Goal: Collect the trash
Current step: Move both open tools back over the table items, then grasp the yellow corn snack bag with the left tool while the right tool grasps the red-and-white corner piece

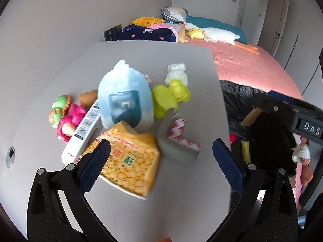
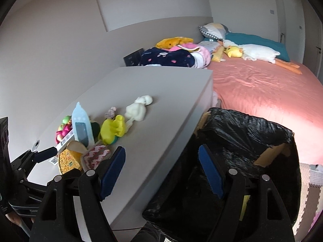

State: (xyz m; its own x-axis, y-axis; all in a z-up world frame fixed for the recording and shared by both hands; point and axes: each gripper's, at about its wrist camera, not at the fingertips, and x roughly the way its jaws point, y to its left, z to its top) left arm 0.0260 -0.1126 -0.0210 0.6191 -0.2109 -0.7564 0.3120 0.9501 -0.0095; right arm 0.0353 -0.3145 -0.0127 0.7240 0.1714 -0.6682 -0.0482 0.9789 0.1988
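Note:
On the grey table [image 1: 141, 60] lie a yellow snack box [image 1: 129, 159], a white box [image 1: 84, 133] and a grey box with red and white print [image 1: 177, 139]. My left gripper [image 1: 161, 159] is open just above the table, its left finger at the yellow box and the grey box between the fingers. My right gripper [image 2: 161, 171] is open and empty at the table's right edge, over a black bin bag [image 2: 242, 151] in a cardboard box. The yellow box [image 2: 68, 159] and the printed box [image 2: 94, 153] also show in the right wrist view.
Toys stand behind the boxes: a light blue plastic toy [image 1: 125, 96], a lime green toy [image 1: 169, 96], a white plush [image 1: 175, 72], a pink and green doll [image 1: 64, 117]. A bed with a pink sheet [image 2: 262, 88] and plush toys lies beyond the table.

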